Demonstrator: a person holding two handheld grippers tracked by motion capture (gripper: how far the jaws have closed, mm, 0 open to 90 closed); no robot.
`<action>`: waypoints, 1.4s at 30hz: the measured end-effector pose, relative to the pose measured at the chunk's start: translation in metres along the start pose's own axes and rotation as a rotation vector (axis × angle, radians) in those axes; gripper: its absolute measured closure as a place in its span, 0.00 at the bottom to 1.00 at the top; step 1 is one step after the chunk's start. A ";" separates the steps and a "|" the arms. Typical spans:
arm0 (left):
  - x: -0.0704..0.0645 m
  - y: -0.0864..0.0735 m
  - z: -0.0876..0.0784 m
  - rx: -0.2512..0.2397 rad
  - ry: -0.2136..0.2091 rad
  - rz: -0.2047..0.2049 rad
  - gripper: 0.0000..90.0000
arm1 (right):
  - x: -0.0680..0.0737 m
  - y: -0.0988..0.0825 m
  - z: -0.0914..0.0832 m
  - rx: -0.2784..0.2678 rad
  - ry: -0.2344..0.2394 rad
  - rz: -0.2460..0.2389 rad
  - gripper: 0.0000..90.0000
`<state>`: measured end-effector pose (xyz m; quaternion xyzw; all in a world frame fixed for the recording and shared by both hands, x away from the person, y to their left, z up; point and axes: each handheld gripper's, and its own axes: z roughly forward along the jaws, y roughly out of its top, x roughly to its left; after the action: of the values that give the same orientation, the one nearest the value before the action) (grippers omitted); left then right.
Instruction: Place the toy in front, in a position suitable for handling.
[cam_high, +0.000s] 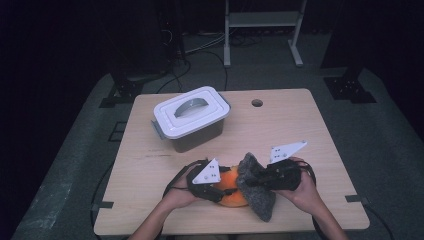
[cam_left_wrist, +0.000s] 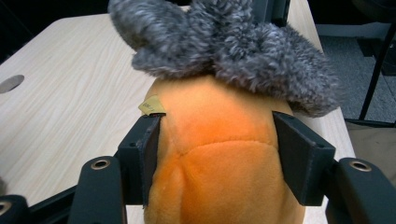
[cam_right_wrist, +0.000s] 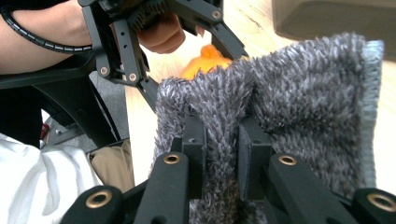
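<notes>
Grey lidded box (cam_high: 191, 119) stands behind plush (cam_high: 233, 188).

A: From my seat, the one tall thing on the table (cam_high: 300, 125) is the lidded container (cam_high: 192, 119). Around it?

B: Right of the container I see bare wood to the table's edge, with only a flat cable hole (cam_high: 257, 103). Left of it, a narrow strip of wood. In front of the container, the orange plush (cam_high: 231, 189), the grey fleece cloth (cam_high: 257, 192) and both hands crowd the near edge, so I'd pass right.
</notes>
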<state>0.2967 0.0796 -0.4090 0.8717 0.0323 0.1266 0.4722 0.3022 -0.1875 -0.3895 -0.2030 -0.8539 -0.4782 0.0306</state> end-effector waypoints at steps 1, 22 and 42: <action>0.000 0.000 -0.001 -0.008 -0.007 -0.003 0.41 | -0.001 -0.001 -0.002 -0.009 -0.001 0.010 0.83; 0.003 0.002 0.006 0.018 -0.005 -0.073 0.20 | 0.004 0.003 0.011 -0.016 -0.006 -0.012 0.83; 0.007 -0.005 0.000 0.021 -0.041 -0.092 0.26 | -0.007 -0.007 0.007 -0.036 0.003 0.046 0.84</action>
<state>0.3039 0.0831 -0.4118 0.8765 0.0641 0.0865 0.4691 0.3072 -0.1876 -0.4004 -0.2226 -0.8402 -0.4928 0.0392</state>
